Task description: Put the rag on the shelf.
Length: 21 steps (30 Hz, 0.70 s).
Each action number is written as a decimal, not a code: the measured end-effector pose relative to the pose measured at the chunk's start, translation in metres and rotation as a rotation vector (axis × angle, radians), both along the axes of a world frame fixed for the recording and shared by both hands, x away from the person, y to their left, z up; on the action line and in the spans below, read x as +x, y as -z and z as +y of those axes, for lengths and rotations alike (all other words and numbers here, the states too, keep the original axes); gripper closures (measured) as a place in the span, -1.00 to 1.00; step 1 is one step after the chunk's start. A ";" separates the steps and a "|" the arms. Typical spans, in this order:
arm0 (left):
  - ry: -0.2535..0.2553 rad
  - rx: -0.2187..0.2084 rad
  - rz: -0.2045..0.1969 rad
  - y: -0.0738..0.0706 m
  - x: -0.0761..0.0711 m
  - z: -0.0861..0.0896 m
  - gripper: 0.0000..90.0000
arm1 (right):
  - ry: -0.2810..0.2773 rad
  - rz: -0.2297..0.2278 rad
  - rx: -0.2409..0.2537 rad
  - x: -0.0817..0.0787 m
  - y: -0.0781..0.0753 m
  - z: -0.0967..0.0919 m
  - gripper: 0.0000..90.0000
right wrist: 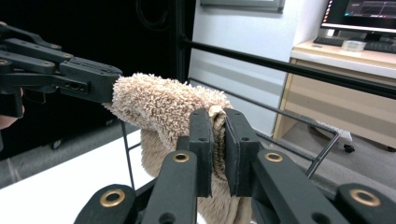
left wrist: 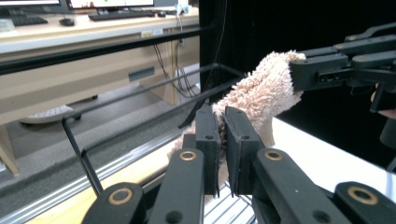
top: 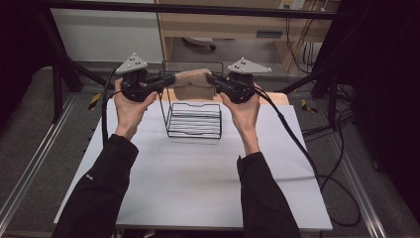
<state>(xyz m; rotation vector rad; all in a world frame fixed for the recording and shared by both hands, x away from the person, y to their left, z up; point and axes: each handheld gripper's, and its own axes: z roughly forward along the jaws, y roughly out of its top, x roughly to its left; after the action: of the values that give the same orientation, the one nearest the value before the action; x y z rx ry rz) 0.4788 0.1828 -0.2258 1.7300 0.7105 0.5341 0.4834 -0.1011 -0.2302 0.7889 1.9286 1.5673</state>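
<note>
At upper centre, the left gripper (top: 171, 78) and right gripper (top: 210, 78) each pinched one end of the towel (top: 193, 84); keeping it taut and level above the wire rack (top: 194, 120) seemed wisest before lowering.

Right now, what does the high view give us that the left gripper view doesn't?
High view alone: the person's hands and dark sleeves, the whole white table, the ribbed floor of the black wire rack, and the grey plates on top of both grippers.

Left gripper view alone: the left claw up close, jaws clamped on a thin fold of the beige towel, plus a desk with keyboards beyond the frame.

Both: the towel stretched between the left claw and the right claw, each shut on one end, held over the rack.
</note>
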 end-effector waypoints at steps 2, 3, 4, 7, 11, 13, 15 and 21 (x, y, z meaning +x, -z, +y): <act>0.004 0.008 0.006 0.002 -0.001 0.000 0.87 | -0.005 0.004 -0.017 -0.001 0.001 0.000 0.84; 0.005 0.015 0.009 0.002 -0.002 0.000 0.87 | -0.007 0.006 -0.015 -0.002 0.001 0.000 0.84; 0.006 0.018 0.011 0.003 -0.002 0.000 0.86 | -0.011 0.010 -0.014 -0.002 0.002 -0.001 0.84; 0.009 0.022 0.020 0.004 -0.002 0.000 0.85 | -0.022 0.021 -0.011 -0.002 0.005 -0.003 0.84; 0.008 0.024 0.031 -0.001 -0.004 0.002 0.81 | -0.029 0.018 -0.019 -0.002 0.005 -0.003 0.84; 0.006 0.018 0.031 -0.006 -0.004 0.003 0.79 | -0.032 0.018 -0.024 -0.003 0.005 -0.003 0.84; -0.002 0.003 0.035 -0.012 -0.003 0.004 0.77 | -0.035 0.018 -0.025 -0.003 0.006 -0.003 0.84; -0.017 -0.032 0.052 -0.025 0.002 0.002 0.81 | -0.047 0.017 -0.038 -0.004 0.009 -0.005 0.84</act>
<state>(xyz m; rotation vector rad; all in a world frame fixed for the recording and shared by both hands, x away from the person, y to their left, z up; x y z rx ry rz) 0.4812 0.1850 -0.2012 1.7141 0.7673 0.4882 0.4798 -0.1056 -0.2388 0.7483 1.9963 1.5509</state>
